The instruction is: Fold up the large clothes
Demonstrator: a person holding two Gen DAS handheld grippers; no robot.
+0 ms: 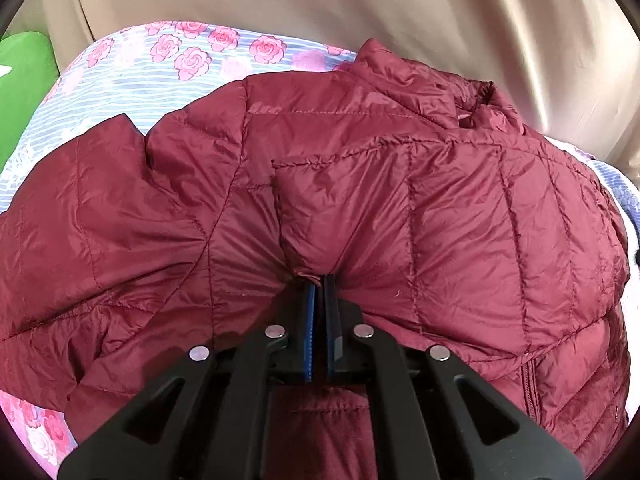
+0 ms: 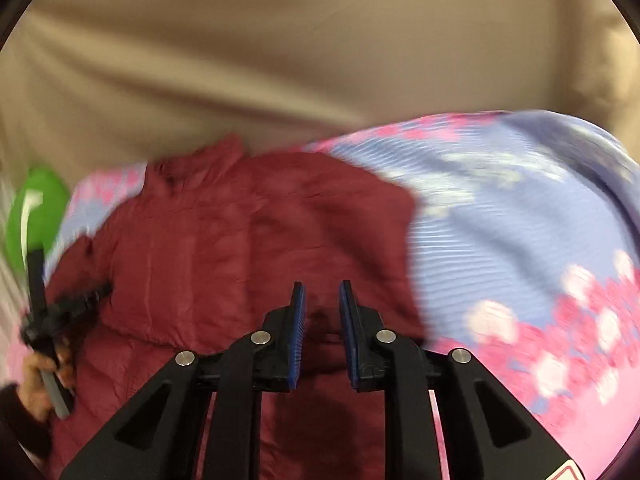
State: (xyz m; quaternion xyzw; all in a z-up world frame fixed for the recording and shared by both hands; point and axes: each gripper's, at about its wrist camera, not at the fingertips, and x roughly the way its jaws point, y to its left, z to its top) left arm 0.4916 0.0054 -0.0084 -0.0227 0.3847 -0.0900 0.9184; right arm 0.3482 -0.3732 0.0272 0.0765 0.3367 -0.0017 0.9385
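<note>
In the left wrist view, the left gripper (image 1: 319, 280) is pinched tight on a fold of the maroon jacket (image 1: 440, 208), which lies spread across the floral sheet (image 1: 132, 80), its collar at the far side toward the tan backdrop (image 1: 320, 0) and a green thing (image 1: 22, 80) beyond the jacket's far left. In the blurred right wrist view, the right gripper (image 2: 322, 292) hangs over the jacket's (image 2: 224, 240) near edge with a narrow gap between its jaws and nothing pressed between them, the sheet (image 2: 520, 220) bare to the jacket's right, and at the jacket's left edge a hand (image 2: 42, 376) holds the left gripper (image 2: 102, 292) against the cloth.
</note>
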